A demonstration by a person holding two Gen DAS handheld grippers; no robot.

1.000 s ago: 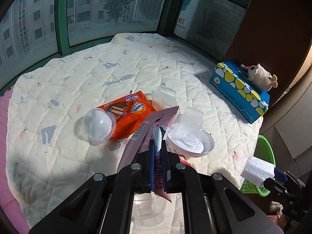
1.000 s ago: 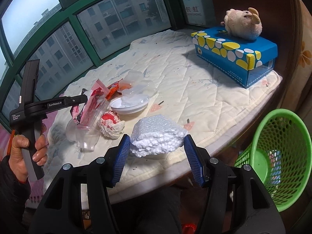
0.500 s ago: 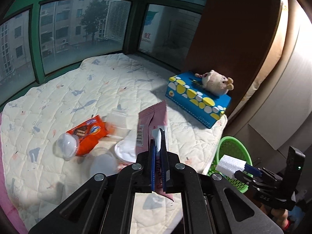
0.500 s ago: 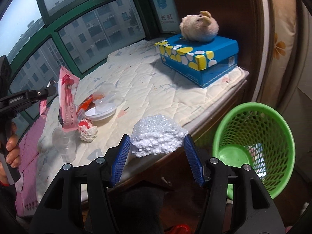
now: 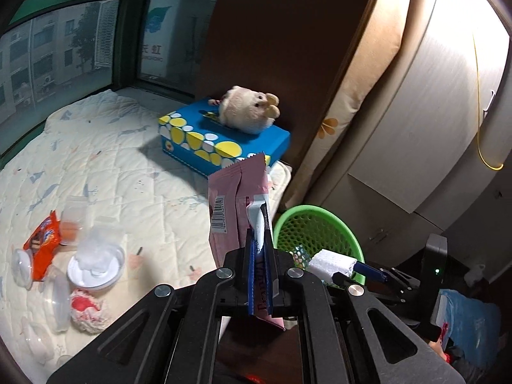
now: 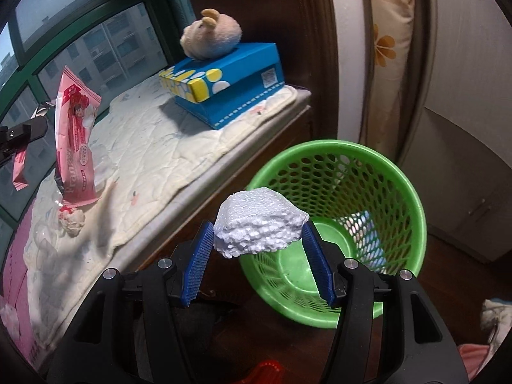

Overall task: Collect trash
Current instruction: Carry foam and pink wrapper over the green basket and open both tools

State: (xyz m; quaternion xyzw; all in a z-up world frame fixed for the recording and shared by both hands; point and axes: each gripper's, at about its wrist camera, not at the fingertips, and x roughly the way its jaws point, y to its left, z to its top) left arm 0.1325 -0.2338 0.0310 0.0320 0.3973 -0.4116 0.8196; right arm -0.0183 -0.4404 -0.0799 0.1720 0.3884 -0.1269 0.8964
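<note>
Foam (image 6: 259, 220), clamped in the right tongs (image 6: 257, 249), hangs at the near rim of the bin (image 6: 412, 198); left tongs (image 5: 260, 256), pinching a wrapper (image 5: 236, 198), are farther from it.

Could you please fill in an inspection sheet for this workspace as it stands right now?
Surface: quilted mat on a window ledge.
Job's things: pink wrapper in the left gripper; white foam chunk in the right gripper, just above the green basket.
Clutter: orange snack packet, white bowl, clear plastic cups, crumpled red-and-white wad lie on the mat.
Grippers: both closed on their items.
Cables: yellow cord hangs by the cupboard.
Surroundings: blue tissue box with plush toy on top; windows, flowered cushion.
</note>
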